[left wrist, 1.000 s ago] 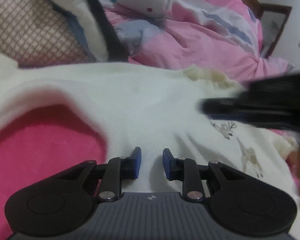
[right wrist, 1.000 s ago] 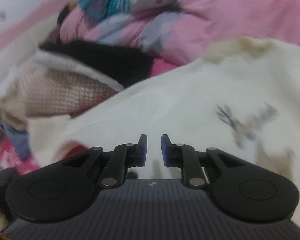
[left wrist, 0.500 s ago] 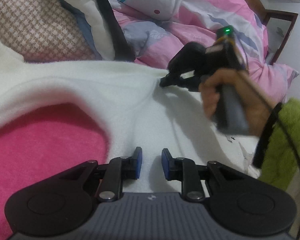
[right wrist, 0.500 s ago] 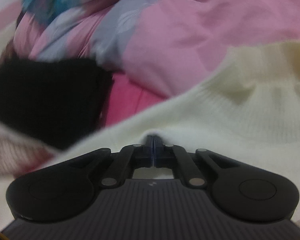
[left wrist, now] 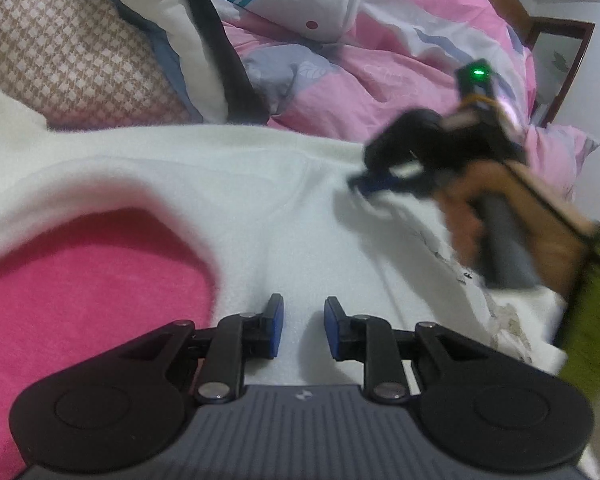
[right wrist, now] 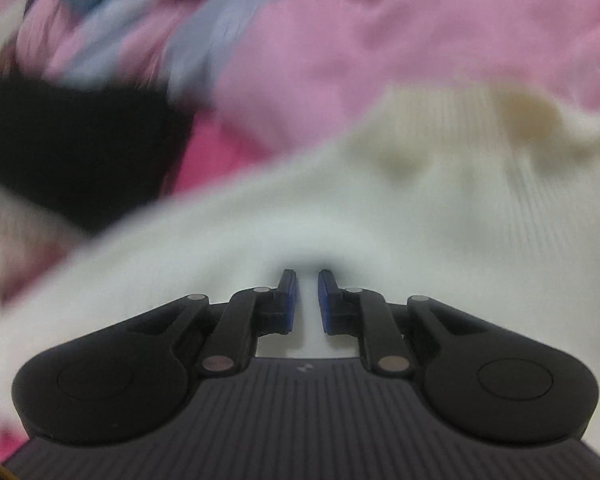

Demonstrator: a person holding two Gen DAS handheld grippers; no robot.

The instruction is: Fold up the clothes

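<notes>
1. My left gripper (left wrist: 302, 326) sits at the bottom centre of the left wrist view, its blue pads (left wrist: 275, 325) spread apart with nothing between them, only white cloth beyond.
2. The sweater (left wrist: 260, 216), a cream-white knit, lies spread across the middle of that view, from the left edge over to the right.
3. Under it, at lower left, a bright pink sheet (left wrist: 80, 292) shows through a curved gap in the sweater's edge.
4. My right gripper (left wrist: 364, 184) appears at the right middle of the left wrist view, blurred, with its tips down at the sweater's far edge; a green light glows on its top.
5. My right hand (left wrist: 512, 216) wraps its grey handle, and a green sleeve (left wrist: 596, 292) fills the right edge.
6. In the right wrist view the right gripper (right wrist: 304, 300) sits at bottom centre, its pads (right wrist: 290, 300) standing a narrow gap apart; white cloth shows in the gap, but through the blur I cannot tell whether any is pinched.
7. The sweater (right wrist: 420, 220) fills the middle and right of that view, its ribbed collar bunched at upper right.
8. A pink quilt (left wrist: 380, 72) is heaped along the top of both views.
9. A checked pillow (left wrist: 60, 60) lies at upper left in the left wrist view.
10. A black garment (right wrist: 72, 152) sits at middle left of the right wrist view.
</notes>
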